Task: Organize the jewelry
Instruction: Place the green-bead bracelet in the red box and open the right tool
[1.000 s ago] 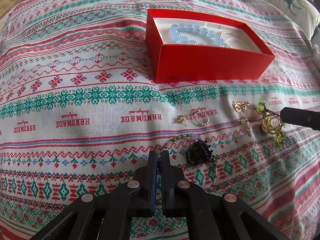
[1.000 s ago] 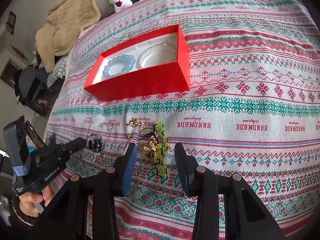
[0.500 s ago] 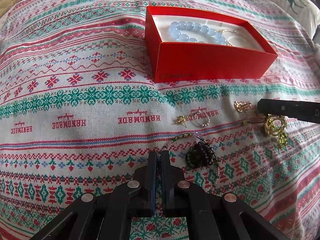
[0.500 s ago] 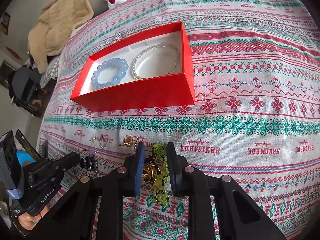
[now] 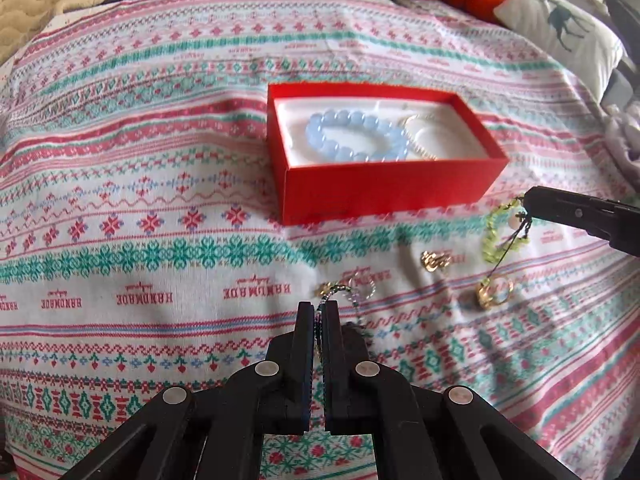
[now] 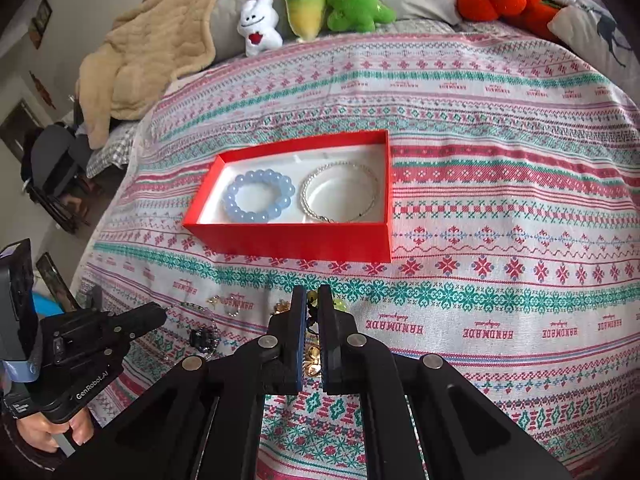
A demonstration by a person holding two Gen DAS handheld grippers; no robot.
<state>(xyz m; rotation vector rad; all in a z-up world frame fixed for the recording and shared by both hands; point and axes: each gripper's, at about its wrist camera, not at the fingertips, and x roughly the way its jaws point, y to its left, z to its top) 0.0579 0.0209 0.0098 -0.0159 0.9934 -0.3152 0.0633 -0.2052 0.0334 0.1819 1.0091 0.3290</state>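
Left gripper (image 5: 319,312): jaws closed tight, angled steeply down, thin beaded strand pinched at tips. Right gripper (image 6: 313,300): jaws just closed, now near-parallel, pinching green bead strand, also pitched down. Left hand (image 6: 48,432) wrapped around left gripper's handle, low at frame edge.

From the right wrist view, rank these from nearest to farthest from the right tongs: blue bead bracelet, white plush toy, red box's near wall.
1. Red box's near wall, just ahead of the right tongs.
2. Blue bead bracelet, inside the box, left half.
3. White plush toy, at the bed's far edge, ahead and left.
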